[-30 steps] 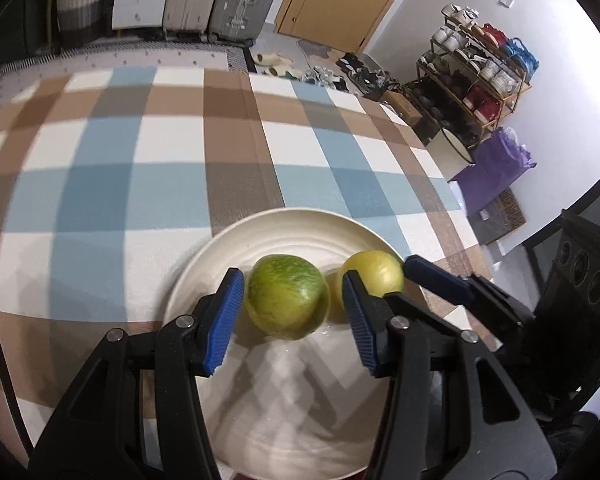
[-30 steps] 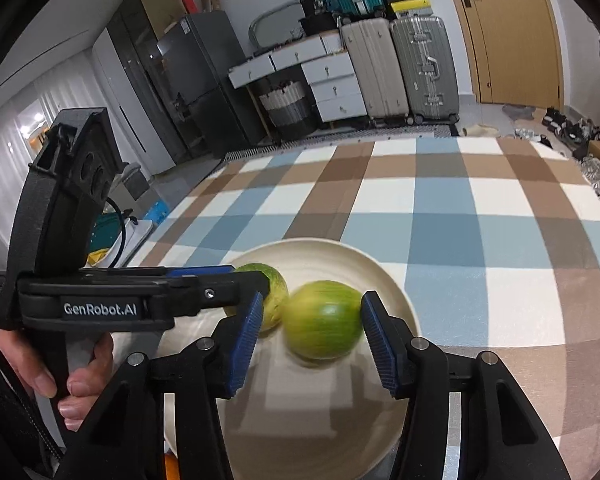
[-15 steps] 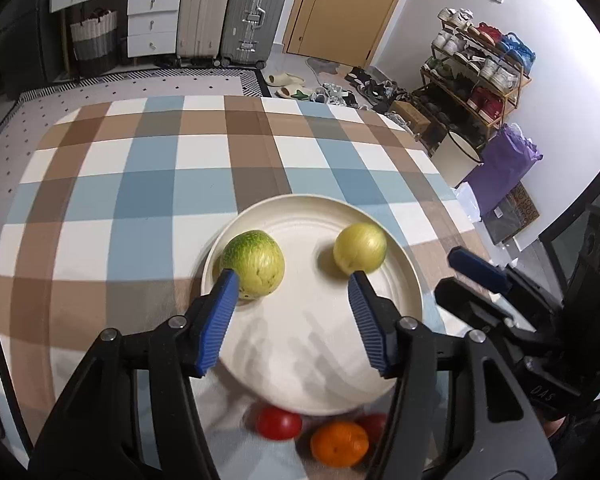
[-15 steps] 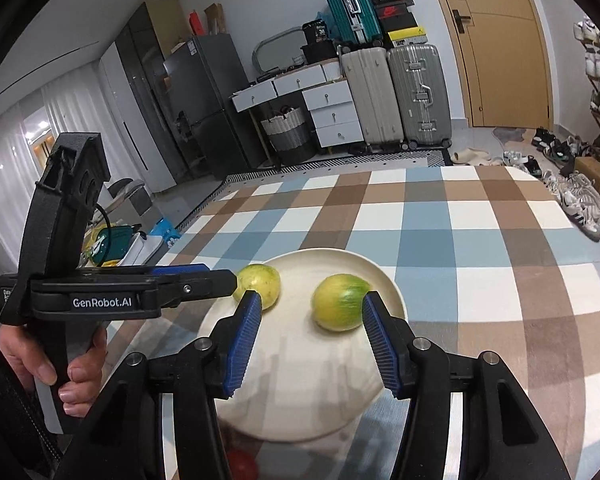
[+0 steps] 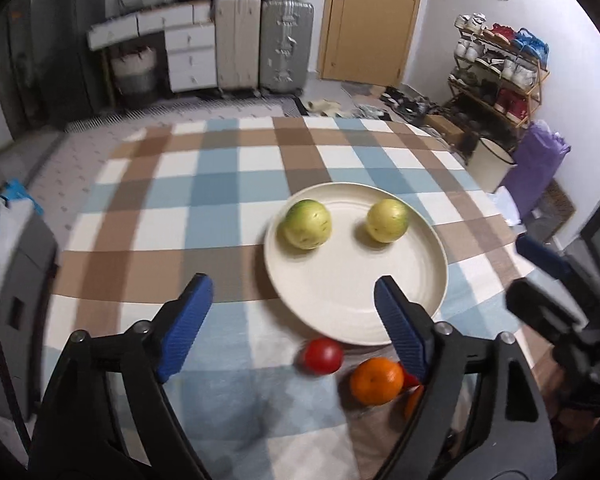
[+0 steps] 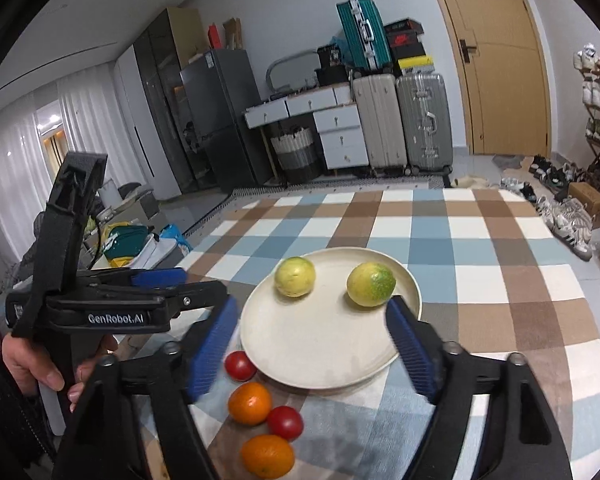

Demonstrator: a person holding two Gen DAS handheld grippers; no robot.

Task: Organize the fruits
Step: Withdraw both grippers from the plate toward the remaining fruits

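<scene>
A checked tablecloth (image 5: 204, 200) covers the table, with broad bare cloth to the left of and beyond the cream plate (image 5: 352, 304), which lies near the right and near edges. The plate holds two yellow-green fruits well apart on its far half, the greener fruit (image 5: 307, 224) by the left rim and the yellower fruit (image 5: 387, 221) toward the right; off the plate, just beside its near rim, lie two tomatoes (image 6: 240, 365) and two oranges (image 6: 249, 403) in a loose cluster. Both the left tongs (image 5: 288, 320) and the right tongs (image 6: 312, 344) hang above the table with jaws wide and empty.
</scene>
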